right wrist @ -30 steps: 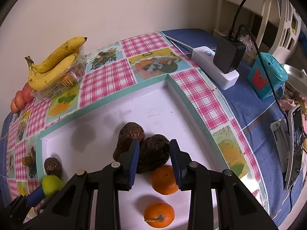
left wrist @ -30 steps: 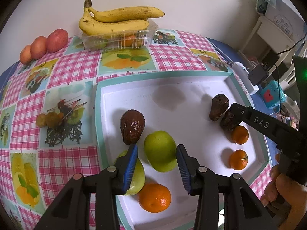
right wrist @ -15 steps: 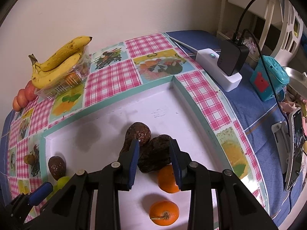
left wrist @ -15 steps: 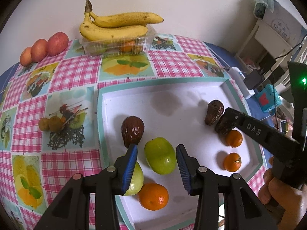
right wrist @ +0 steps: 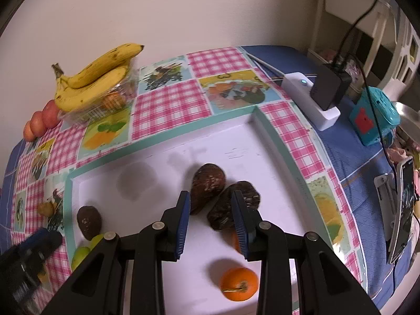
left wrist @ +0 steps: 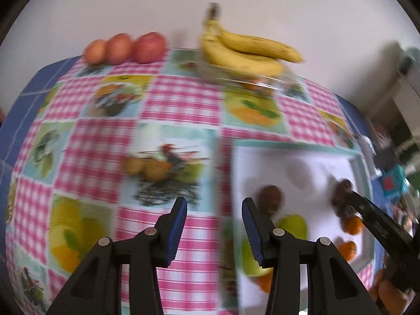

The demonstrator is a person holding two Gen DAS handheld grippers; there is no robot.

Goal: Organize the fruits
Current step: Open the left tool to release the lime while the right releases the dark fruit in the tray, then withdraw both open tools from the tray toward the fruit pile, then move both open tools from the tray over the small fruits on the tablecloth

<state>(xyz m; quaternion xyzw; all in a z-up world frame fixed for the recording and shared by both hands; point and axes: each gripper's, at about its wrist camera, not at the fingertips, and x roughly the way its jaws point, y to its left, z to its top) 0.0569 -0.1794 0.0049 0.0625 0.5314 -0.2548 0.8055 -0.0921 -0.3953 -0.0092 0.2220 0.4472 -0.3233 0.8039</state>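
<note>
Left tongs (left wrist: 214, 227) off the green apple (left wrist: 294, 227), now over tablecloth (left wrist: 162, 110)

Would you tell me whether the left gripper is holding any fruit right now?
No. The left gripper is empty, jaws apart over the tablecloth; the green apple lies beside it.

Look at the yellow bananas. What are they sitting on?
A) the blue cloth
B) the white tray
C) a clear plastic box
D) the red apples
C: the bananas lie on top of a clear plastic box near the wall, away from the white tray and beside, not on, the red apples.
</note>
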